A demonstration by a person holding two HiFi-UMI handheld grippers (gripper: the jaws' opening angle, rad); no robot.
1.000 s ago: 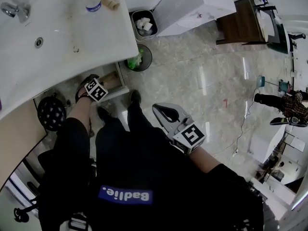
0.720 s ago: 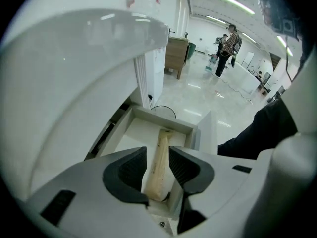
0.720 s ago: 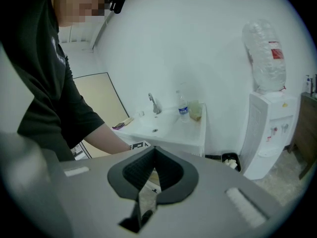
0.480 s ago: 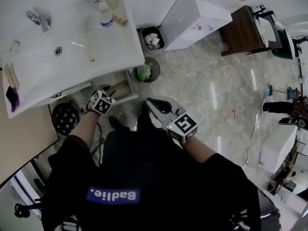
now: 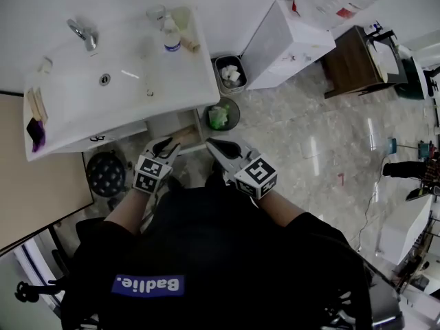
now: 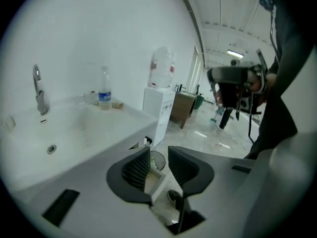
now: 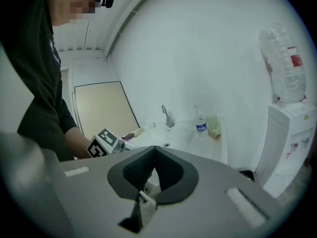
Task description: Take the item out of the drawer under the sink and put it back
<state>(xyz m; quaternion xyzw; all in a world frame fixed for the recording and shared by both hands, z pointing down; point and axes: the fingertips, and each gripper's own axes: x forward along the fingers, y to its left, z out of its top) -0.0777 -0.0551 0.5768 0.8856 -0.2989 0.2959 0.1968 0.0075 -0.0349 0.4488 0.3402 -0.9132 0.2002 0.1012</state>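
Observation:
The white drawer point(image 5: 180, 132) under the sink point(image 5: 117, 91) stands pulled out, with something tan lying in it that is too small to name. My left gripper point(image 5: 167, 145) hovers just in front of the drawer, open, with nothing between its ribbed pads. In the left gripper view the left gripper point(image 6: 158, 155) points over the drawer's corner point(image 6: 159, 178) and the sink's edge point(image 6: 99, 128). My right gripper point(image 5: 212, 144) is beside it on the right, shut and holding nothing. In the right gripper view the right gripper point(image 7: 154, 152) faces the sink point(image 7: 188, 133).
A water bottle point(image 5: 171, 40) and a tap point(image 5: 82, 34) are on the sink. A round bin with green contents point(image 5: 220, 115) and a square bin point(image 5: 230, 74) stand right of the drawer. A water dispenser point(image 5: 285, 40) is further right and a black stool point(image 5: 106, 174) left.
The view has pulled back and the sink now sits higher in frame. My left gripper has drawn out of the drawer area toward my body. The right gripper has moved left, close to it.

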